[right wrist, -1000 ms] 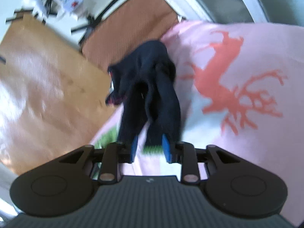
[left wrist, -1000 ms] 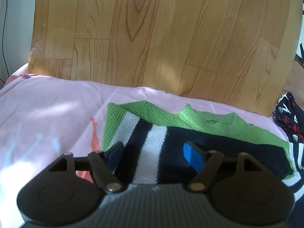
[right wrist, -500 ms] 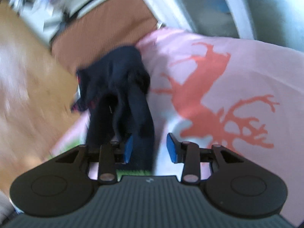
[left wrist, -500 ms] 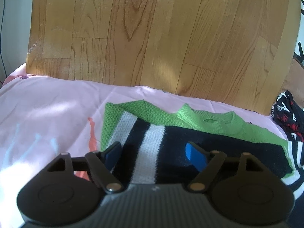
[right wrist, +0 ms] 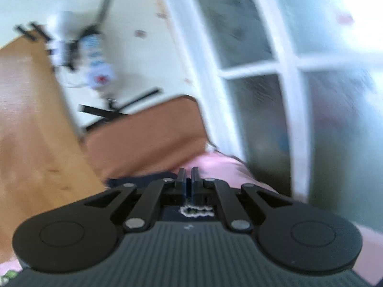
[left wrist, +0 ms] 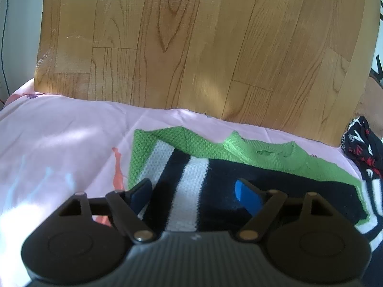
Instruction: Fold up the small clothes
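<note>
Hovering low over the striped sweater (left wrist: 215, 174), the left gripper (left wrist: 195, 192) points forward toward the wood-grain panel (left wrist: 203, 47), held level, with its blue-padded fingers (left wrist: 246, 195) spread wide apart and nothing between them. The sweater, knitted in green, black and white, lies flat on the pink sheet (left wrist: 59, 143), its green neckline toward the panel and its body passing beneath both fingers. Whether the pads touch the knit cannot be told. A dark garment with red and white print (left wrist: 361, 146) lies bunched at the sheet's far right edge, just beside the sweater. The right gripper (right wrist: 188, 179) is tilted upward, aimed at a white-framed window (right wrist: 275, 71) and a brown cushion (right wrist: 148, 141); its view is blurred. Its fingers stand nearly together, only a thin slit between them, and dark cloth with a small pale stitched mark (right wrist: 196, 211) shows behind their bases. Whether the fingers clamp that cloth cannot be told. A strip of dark fabric (right wrist: 143, 180) and pink sheet appear just beyond the fingertips.
</note>
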A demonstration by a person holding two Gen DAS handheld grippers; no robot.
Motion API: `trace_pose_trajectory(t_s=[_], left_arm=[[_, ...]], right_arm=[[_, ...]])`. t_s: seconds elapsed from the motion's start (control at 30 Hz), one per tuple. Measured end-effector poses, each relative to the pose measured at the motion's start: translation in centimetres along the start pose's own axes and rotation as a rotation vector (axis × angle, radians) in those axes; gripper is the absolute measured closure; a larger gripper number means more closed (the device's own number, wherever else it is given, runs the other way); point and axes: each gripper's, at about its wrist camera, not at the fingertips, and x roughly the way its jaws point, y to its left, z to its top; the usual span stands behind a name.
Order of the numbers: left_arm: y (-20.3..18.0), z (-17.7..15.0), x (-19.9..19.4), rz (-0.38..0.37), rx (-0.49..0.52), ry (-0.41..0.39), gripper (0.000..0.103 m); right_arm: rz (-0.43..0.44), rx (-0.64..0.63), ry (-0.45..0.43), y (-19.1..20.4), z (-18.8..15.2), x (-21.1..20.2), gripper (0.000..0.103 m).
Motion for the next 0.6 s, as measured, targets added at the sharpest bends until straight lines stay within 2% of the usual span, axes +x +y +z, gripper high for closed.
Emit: trace_pose_trajectory(t_s=[0.13,0.33,0.5,0.6], left_arm=[[1.2,0.3,-0.9,-0.033,-0.061,-0.024,0.021],[4.8,1.8,-4.0,-0.056,-0.194,-0.115,0.019],[7.8,3.0,-5.5,-0.044,-0.264,-0.162,0.018],[9.5,3.4,-5.7,-0.050,-0.315,-0.165,0.018]], right_arm=[[0.200,-0.028,0.088,4.8,0.2,-0.6,0.097],[0.532,-0.082,0.287,16.1,-2.6,-0.1,0.097],[0.742,-0.112,0.457,27.1,-6.7,1.1,0.097],[0.892,-0.105,0.600,32.3,-9.8,1.9,0.097]])
